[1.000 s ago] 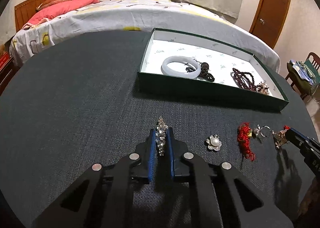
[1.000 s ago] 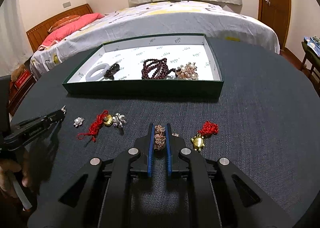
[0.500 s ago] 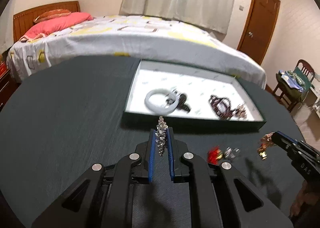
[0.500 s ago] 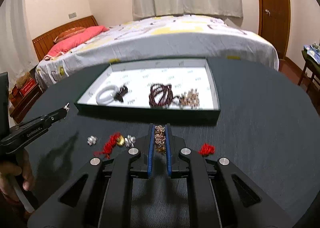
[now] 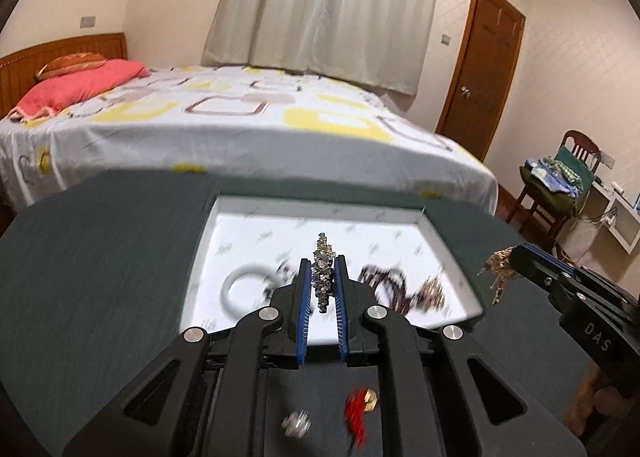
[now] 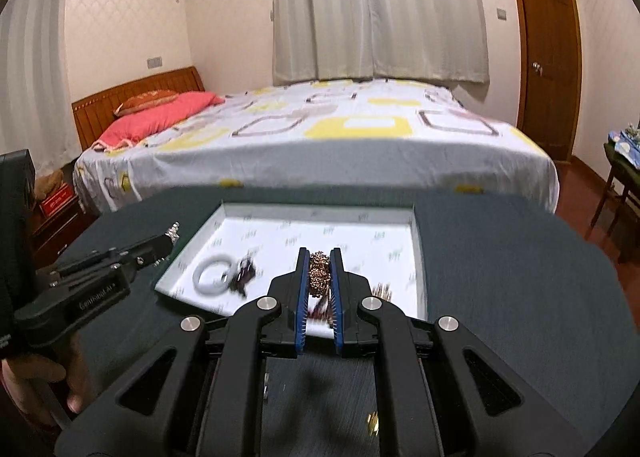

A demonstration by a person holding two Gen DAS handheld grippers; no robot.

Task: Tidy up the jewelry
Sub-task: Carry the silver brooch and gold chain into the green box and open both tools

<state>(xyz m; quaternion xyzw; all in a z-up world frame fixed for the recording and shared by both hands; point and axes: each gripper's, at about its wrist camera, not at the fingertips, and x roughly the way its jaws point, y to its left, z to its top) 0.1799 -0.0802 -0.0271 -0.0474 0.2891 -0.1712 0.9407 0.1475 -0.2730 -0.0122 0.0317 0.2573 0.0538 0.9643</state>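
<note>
My left gripper (image 5: 323, 263) is shut on a silver rhinestone brooch (image 5: 324, 277), held in the air over the near side of the white-lined green box (image 5: 224, 233). My right gripper (image 6: 319, 257) is shut on a copper bead cluster (image 6: 319, 273), also raised over the box (image 6: 400, 241). In the box lie a white bangle (image 5: 240, 287), a dark bead bracelet (image 5: 384, 281) and a pearl cluster (image 5: 434, 291). On the table behind my left fingers lie a pearl flower brooch (image 5: 296, 423) and a red tassel charm (image 5: 360, 413). The right gripper also shows at right in the left wrist view (image 5: 508, 257).
The round table (image 5: 100, 257) has a dark grey cloth. A bed (image 5: 240, 113) stands right behind it. A chair with clothes (image 5: 560, 177) and a wooden door (image 5: 480, 69) are at the right. The left gripper shows at left in the right wrist view (image 6: 172, 235).
Both grippers have risen off the table with their pieces and moved forward, from the loose jewelry toward and over the box. The views are motion-blurred.
</note>
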